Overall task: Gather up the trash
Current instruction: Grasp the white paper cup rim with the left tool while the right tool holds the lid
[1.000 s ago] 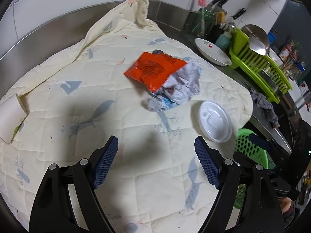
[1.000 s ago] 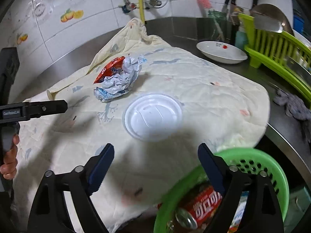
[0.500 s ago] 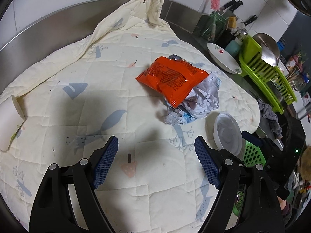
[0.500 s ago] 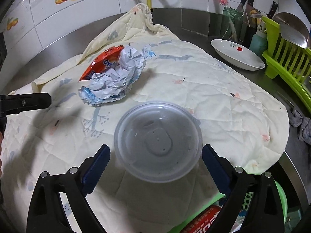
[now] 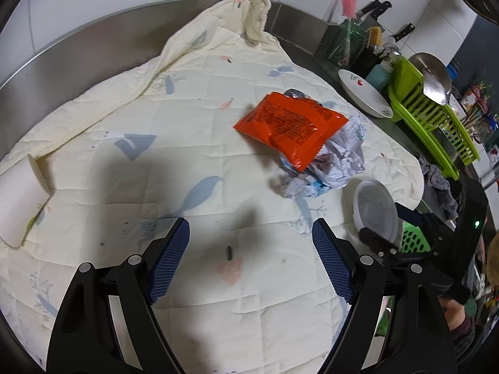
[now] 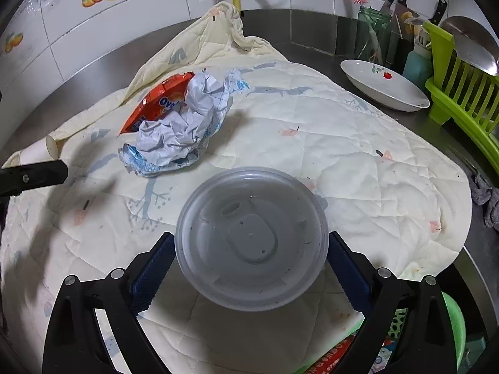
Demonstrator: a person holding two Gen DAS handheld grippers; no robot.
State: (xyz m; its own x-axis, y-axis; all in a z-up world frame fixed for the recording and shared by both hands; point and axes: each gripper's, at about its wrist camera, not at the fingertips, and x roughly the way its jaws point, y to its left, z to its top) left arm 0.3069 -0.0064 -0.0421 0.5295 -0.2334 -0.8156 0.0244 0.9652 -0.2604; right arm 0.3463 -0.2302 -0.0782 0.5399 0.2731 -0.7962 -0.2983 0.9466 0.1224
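A clear round plastic lid (image 6: 251, 238) lies on the cream quilted cloth (image 6: 343, 143) between the fingers of my right gripper (image 6: 249, 268), whose pads sit at its two sides; whether they press it I cannot tell. The lid also shows in the left wrist view (image 5: 375, 210). An orange snack bag (image 5: 288, 124) and crumpled white paper (image 5: 330, 162) lie mid-cloth, ahead and right of my open, empty left gripper (image 5: 249, 261). A paper cup (image 6: 39, 151) lies at the cloth's left edge. A green trash basket (image 6: 452, 327) sits below the counter edge, with a red can inside.
A white dish (image 6: 383, 85), a green dish rack (image 6: 464, 93) with a ladle, a jar with a pink brush and knives (image 6: 374, 25) stand at the back right. A grey rag (image 5: 443, 187) lies on the steel counter. Tiled wall and taps behind.
My right gripper has moved forward over the cloth, so the lid now sits between its fingers. My left gripper has moved forward and left, so the orange bag and paper have shifted right in its view.
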